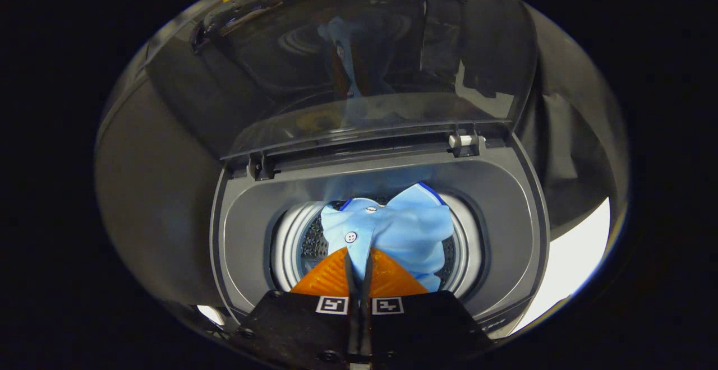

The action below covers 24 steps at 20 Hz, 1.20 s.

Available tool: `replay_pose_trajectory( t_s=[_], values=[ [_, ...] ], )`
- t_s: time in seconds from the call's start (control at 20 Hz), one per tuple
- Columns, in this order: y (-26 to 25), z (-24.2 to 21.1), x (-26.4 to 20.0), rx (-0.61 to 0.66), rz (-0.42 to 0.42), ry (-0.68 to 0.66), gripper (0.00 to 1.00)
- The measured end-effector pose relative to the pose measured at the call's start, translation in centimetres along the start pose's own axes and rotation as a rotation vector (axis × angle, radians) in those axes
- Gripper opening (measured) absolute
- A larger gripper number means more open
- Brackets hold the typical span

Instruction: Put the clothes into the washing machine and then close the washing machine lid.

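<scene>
One light blue shirt (401, 227) is held by the gripper (359, 260), and its two fingers are clenched on a fold of the cloth near the button placket. The shirt hangs just ahead of the fingers, over the round mouth of the drum (291, 241) of the washing machine (505, 235). Part of the cloth seems to be already below the drum's rim, but I cannot tell if it touches the drum's bottom.

The lid (364, 61) stands open and nearly upright behind the opening, on its hinges (465, 143).

The step in hand, as I judge, is to lower the shirt into the drum. To do it well, the gripper should go down over the centre of the drum, so that no part of the shirt stays on the grey top panel around the opening. The fingers should let go only when most of the cloth is inside. After that the gripper must back out before it reaches for the lid.

The shirt is crumpled, so its long axis is not clear. The bunch seems to run from the fingers away towards the hinges. The placket with two buttons lies to the left of the bunch, and the dark blue edge points to the far right.
</scene>
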State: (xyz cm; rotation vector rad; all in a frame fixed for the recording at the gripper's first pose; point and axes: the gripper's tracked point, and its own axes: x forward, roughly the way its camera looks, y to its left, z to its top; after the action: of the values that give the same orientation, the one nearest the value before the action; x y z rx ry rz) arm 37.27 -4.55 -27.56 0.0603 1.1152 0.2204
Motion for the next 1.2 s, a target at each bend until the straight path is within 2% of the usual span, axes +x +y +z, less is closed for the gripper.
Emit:
replay_pose_trajectory(
  t_s=[0.3,0.4,0.55,0.9,1.2],
  values=[
    [-0.2,0.1,-0.4,0.004,-0.017,-0.023,0.02],
    [-0.6,-0.6,0.0,0.005,-0.031,0.014,0.40],
    [-0.7,-0.6,-0.4,-0.024,-0.036,-0.004,0.97],
    [0.3,0.3,-2.1,0.026,0.004,-0.054,0.98],
    [1.0,3.7,-7.1,0.010,0.052,-0.187,0.98]
  ],
)
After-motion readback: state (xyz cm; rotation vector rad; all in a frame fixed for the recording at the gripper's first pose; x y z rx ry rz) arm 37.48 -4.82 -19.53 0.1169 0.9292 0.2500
